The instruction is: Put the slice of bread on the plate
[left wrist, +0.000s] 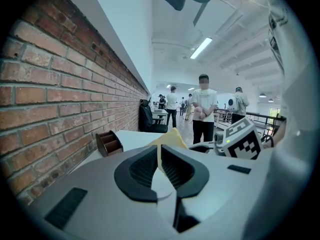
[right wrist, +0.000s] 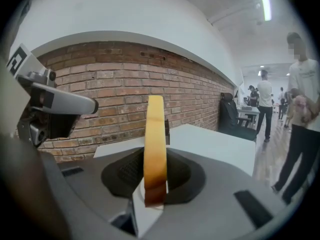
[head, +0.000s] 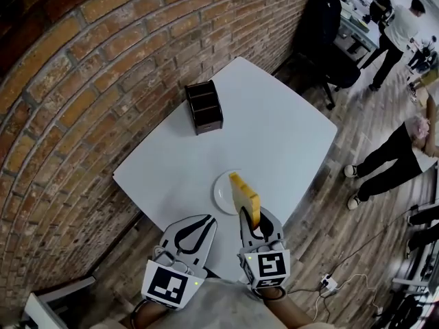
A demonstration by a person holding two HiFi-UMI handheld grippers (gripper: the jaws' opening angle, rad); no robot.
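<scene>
Flat crusted bread slice upright in right gripper fingers; left gripper closed, empty.

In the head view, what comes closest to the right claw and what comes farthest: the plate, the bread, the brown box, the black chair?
1. slice of bread: pinched in the right claw itself.
2. plate: just ahead, below the bread, near the table's close edge.
3. brown box: farther up the table, beside the brick wall.
4. black chair: past the table's far corner.

Rough brick wall, smooth matt table and plate — smooth-crusted bread, wooden holder.
</scene>
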